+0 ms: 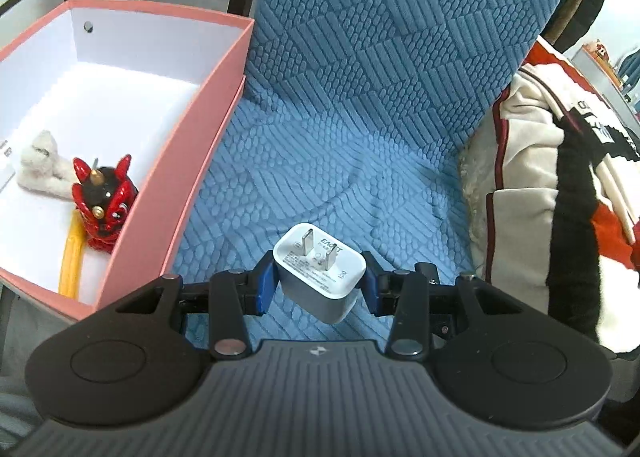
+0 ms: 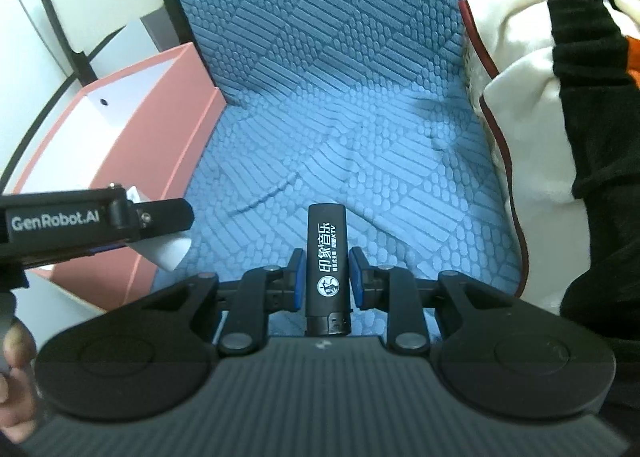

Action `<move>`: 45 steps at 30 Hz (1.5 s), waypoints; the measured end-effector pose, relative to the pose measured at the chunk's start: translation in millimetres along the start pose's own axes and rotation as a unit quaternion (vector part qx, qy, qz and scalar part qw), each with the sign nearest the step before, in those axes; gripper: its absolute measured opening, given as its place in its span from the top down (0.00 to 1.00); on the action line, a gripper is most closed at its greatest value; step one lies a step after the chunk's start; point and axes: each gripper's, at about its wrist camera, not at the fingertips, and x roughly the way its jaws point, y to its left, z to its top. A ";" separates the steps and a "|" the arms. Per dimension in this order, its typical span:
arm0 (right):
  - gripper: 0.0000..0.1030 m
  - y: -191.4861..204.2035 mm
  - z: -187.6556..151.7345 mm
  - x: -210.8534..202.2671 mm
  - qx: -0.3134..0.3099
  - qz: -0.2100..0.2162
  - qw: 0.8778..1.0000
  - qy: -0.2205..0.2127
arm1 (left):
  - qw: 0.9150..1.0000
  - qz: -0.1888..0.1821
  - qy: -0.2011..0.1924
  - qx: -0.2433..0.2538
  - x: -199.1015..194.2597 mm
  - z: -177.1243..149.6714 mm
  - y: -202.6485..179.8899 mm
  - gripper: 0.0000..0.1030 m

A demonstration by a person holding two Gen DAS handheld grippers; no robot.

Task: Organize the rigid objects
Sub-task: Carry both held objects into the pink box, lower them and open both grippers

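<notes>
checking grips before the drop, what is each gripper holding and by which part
Left gripper clamps the white charger plug by its two sides; right gripper clamps the black lighter across its lower body.

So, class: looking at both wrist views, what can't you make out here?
- Pink box, left wrist view: near end cut off by the frame edge and the left gripper.
- White charger: small print unreadable.
- Black lighter, right wrist view: bottom hidden behind the right gripper.
</notes>
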 end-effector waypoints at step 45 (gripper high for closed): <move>0.74 202.3 105.7 -86.7 -0.104 0.122 0.982 -0.101 | 0.993 0.015 -0.110 -0.043 -170.6 143.4 143.9 0.53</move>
